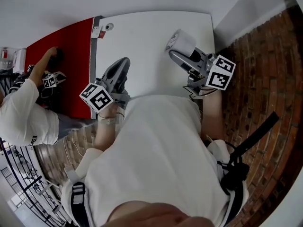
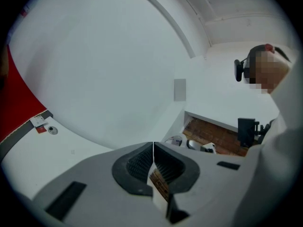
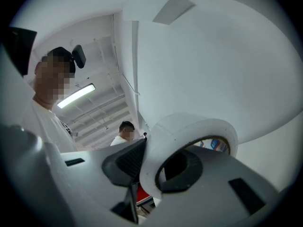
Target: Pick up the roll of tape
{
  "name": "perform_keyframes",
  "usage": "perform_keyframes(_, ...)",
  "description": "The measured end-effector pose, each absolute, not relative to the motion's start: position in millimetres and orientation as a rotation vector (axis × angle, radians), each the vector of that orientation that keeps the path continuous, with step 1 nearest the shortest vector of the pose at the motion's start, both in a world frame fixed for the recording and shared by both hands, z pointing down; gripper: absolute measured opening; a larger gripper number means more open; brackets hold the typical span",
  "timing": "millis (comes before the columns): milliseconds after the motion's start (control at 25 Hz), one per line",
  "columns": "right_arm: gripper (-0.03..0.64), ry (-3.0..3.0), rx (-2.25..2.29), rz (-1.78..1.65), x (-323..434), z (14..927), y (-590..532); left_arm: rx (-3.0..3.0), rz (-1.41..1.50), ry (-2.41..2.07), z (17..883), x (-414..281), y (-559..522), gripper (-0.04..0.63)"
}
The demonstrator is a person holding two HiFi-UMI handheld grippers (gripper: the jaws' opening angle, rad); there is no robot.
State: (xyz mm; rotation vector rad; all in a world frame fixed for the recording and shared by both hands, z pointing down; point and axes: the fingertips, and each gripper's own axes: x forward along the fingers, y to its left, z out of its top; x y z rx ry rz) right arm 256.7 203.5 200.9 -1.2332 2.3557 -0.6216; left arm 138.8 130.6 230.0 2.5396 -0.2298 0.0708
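The right gripper (image 3: 158, 167) is clamped on the white roll of tape (image 3: 189, 131) over the white table's (image 1: 142, 41) far right, the left gripper (image 2: 153, 167) closed empty; its pads seem to catch only the roll's edge, so it could twist free and drop.

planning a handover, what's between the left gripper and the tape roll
Nothing: in the head view only bare white table shows between the left gripper and the roll of tape held in the right gripper.
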Motion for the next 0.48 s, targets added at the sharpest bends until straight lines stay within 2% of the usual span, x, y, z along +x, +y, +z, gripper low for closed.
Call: perform_keyframes(480, 0.11, 2.35, -1.241, -0.626, 259, 208, 203, 2.546, 0.051, -0.249, 236, 139, 120, 0.008)
